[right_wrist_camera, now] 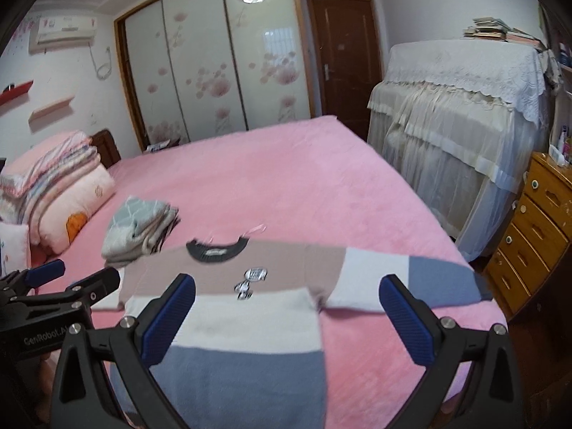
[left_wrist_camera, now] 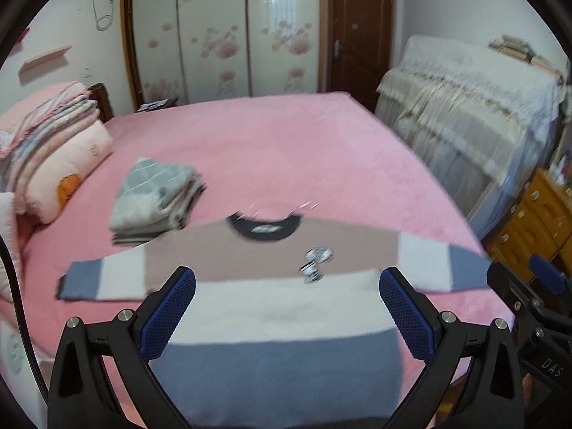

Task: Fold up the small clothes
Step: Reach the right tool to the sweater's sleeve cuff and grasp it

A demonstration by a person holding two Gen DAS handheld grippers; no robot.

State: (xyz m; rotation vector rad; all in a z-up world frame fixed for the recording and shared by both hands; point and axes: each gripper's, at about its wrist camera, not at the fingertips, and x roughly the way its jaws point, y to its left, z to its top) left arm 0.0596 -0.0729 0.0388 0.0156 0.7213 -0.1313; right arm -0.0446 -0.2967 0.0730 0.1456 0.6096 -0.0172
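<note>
A small striped sweater (left_wrist_camera: 279, 307) in tan, white and grey-blue lies flat, front up, on the pink bed (left_wrist_camera: 286, 150), sleeves spread to both sides, dark collar at the far end. It also shows in the right wrist view (right_wrist_camera: 232, 318). My left gripper (left_wrist_camera: 287, 307) is open and empty above the sweater's lower body. My right gripper (right_wrist_camera: 287, 314) is open and empty above the sweater's right side and the bedspread (right_wrist_camera: 304, 178). The right gripper shows at the right edge of the left wrist view (left_wrist_camera: 536, 286); the left one shows at the left edge of the right wrist view (right_wrist_camera: 60, 286).
A stack of folded grey checked clothes (left_wrist_camera: 153, 200) sits left of the collar, also in the right wrist view (right_wrist_camera: 139, 228). Pillows and folded quilts (left_wrist_camera: 53, 143) lie at the bed's left end. A lace-covered piece of furniture (right_wrist_camera: 461, 114) and a wooden chest of drawers (right_wrist_camera: 532, 232) stand on the right.
</note>
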